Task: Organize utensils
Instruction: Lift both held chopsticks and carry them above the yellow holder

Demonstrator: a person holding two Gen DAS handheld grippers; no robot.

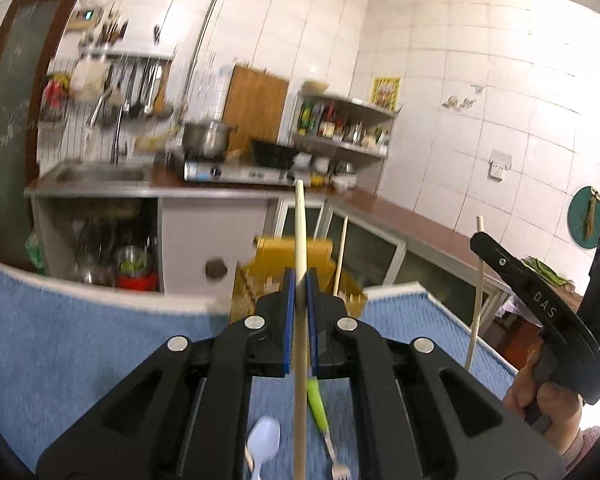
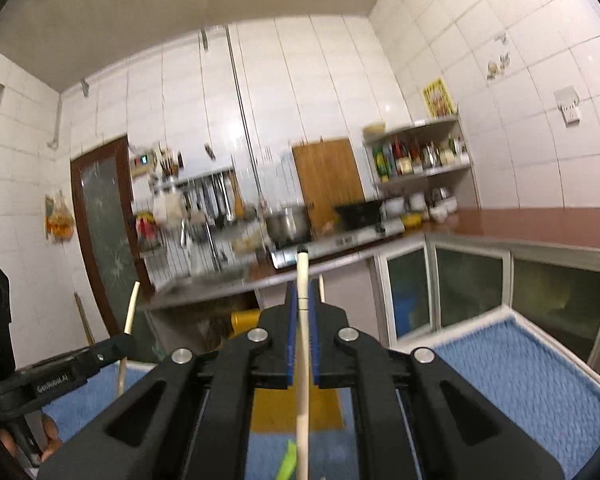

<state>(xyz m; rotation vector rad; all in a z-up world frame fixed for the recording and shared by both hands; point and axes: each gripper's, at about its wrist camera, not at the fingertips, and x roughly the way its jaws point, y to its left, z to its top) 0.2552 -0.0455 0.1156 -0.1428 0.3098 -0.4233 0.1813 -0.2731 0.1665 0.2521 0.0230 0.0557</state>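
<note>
My left gripper (image 1: 300, 280) is shut on a pale chopstick (image 1: 301, 232) and holds it upright above the blue towel (image 1: 80, 332). My right gripper (image 2: 303, 296) is shut on a second pale chopstick (image 2: 302, 276), also upright; it shows at the right of the left wrist view (image 1: 478, 280). A yellow utensil holder (image 1: 260, 280) stands just beyond the left gripper with another chopstick (image 1: 342, 256) in it. A white plastic spoon (image 1: 263, 446) and a green-handled fork (image 1: 320, 408) lie on the towel under the left gripper.
Beyond the towel-covered table is a kitchen counter (image 1: 220, 190) with a sink (image 1: 100, 174), a gas stove with a pot (image 1: 206, 140) and a corner shelf of bottles (image 1: 340, 124). A red-brown counter (image 2: 540, 228) runs along the right wall.
</note>
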